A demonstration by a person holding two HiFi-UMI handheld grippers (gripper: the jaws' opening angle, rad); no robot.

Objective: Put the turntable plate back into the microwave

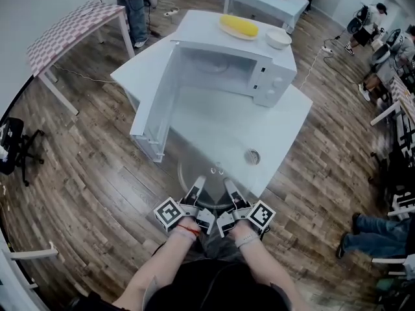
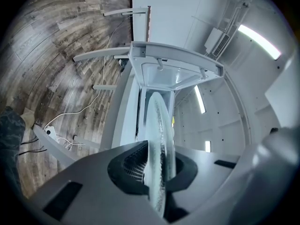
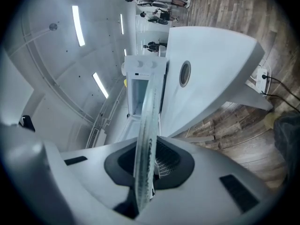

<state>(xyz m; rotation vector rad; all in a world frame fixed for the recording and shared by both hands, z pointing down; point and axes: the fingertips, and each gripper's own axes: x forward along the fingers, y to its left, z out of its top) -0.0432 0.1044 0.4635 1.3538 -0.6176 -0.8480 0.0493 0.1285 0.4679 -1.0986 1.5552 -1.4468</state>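
Note:
The clear glass turntable plate (image 1: 217, 173) hangs level over the near edge of the white table (image 1: 285, 118). My left gripper (image 1: 196, 190) is shut on its near-left rim and my right gripper (image 1: 231, 190) on its near-right rim. In the left gripper view the plate (image 2: 159, 135) shows edge-on, clamped in the left gripper (image 2: 157, 172). The right gripper view has the plate (image 3: 146, 135) edge-on too, pinched in the right gripper (image 3: 145, 172). The white microwave (image 1: 227, 70) stands ahead with its door (image 1: 155, 109) swung open to the left. Its cavity faces me.
On top of the microwave lie a yellow corn cob on a plate (image 1: 238, 26) and a white bowl (image 1: 279, 39). A round cable grommet (image 1: 252, 156) sits in the table near the plate. Other tables, a dark chair (image 1: 16, 148) and people stand around on the wooden floor.

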